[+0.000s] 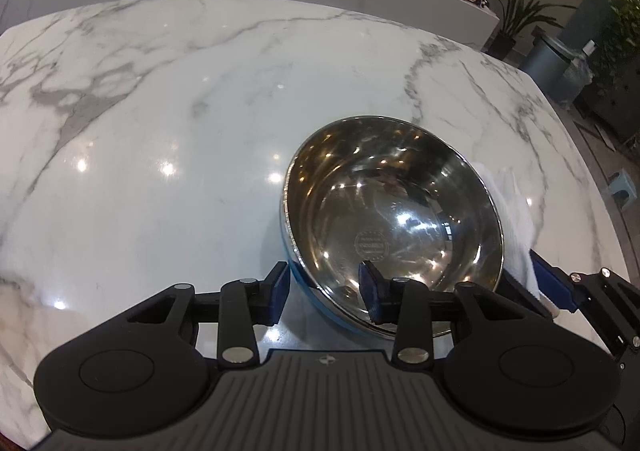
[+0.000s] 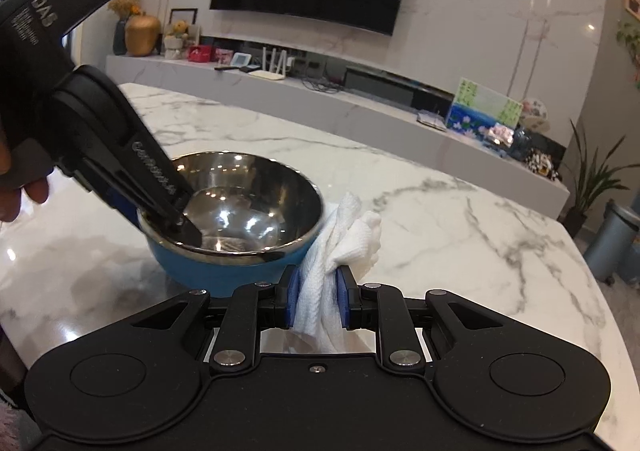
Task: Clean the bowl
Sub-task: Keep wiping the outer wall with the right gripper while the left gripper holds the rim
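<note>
A steel bowl (image 1: 394,227) with a blue outside stands on the white marble table (image 1: 160,111); it also shows in the right wrist view (image 2: 240,211). My left gripper (image 1: 326,293) is open and straddles the bowl's near rim, one finger inside and one outside, apart from the wall. It shows from the side in the right wrist view (image 2: 176,217). My right gripper (image 2: 318,291) is shut on a crumpled white cloth (image 2: 344,239), held just right of the bowl. The cloth (image 1: 514,219) and right gripper (image 1: 556,289) show behind the bowl's right side.
A low marble shelf (image 2: 360,107) with a TV, pictures and small items runs behind the table. A grey bin (image 2: 610,239) and potted plants stand past the table's right edge. A person's hand (image 2: 16,187) holds the left gripper.
</note>
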{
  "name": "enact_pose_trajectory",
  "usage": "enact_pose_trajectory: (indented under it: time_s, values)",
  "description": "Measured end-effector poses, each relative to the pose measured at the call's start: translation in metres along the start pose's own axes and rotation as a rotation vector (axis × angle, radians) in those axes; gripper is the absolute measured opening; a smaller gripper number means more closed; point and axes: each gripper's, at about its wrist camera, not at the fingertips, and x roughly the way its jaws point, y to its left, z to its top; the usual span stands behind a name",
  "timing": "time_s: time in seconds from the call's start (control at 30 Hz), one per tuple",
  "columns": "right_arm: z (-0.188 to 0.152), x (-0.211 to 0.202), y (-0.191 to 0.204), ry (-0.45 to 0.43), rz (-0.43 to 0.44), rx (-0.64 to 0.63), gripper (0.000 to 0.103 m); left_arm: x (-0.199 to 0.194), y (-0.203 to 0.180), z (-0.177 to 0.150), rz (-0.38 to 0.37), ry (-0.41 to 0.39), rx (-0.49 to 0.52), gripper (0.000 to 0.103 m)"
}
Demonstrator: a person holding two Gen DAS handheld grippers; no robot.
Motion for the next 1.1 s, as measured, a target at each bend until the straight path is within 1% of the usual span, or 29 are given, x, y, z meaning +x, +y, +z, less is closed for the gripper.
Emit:
enact_pose_trajectory:
  time_s: [0.03,0.2,0.33,0.53,0.6,0.7,0.87,1.0,1.1]
  values:
    - [0.0,0.0,0.001,0.001,0.002,-0.007,0.018,0.0,0.0,0.0,0.005,-0.001,0.008,0.029]
    - [-0.002,0.001,0.005,0.016,0.031,-0.017,0.018,0.001,0.001,0.002,0.021,-0.009,0.04,0.025]
    - [-0.001,0.0,0.008,0.021,0.055,-0.029,0.018,0.003,0.001,0.004,0.054,-0.015,0.071,0.023]
    - [-0.005,0.004,0.016,0.06,0.116,-0.067,0.019,0.004,0.004,0.005,0.066,-0.014,0.042,0.024]
    - [-0.006,0.006,0.016,0.07,0.127,-0.075,0.018,0.004,0.006,0.005,0.064,-0.01,0.033,0.027]
    - [-0.005,0.008,0.014,0.071,0.118,-0.07,0.018,0.004,0.007,0.004,0.065,-0.005,0.028,0.032]
    - [-0.003,0.009,0.003,0.044,0.069,-0.042,0.018,0.004,0.007,0.004,0.067,-0.007,0.041,0.032]
    - [-0.001,0.007,-0.005,0.001,0.039,-0.016,0.018,0.005,0.006,0.004,0.057,-0.009,0.064,0.03]
    - [0.001,0.006,-0.011,-0.031,0.017,0.003,0.018,0.005,0.005,0.004,0.039,-0.013,0.081,0.026]
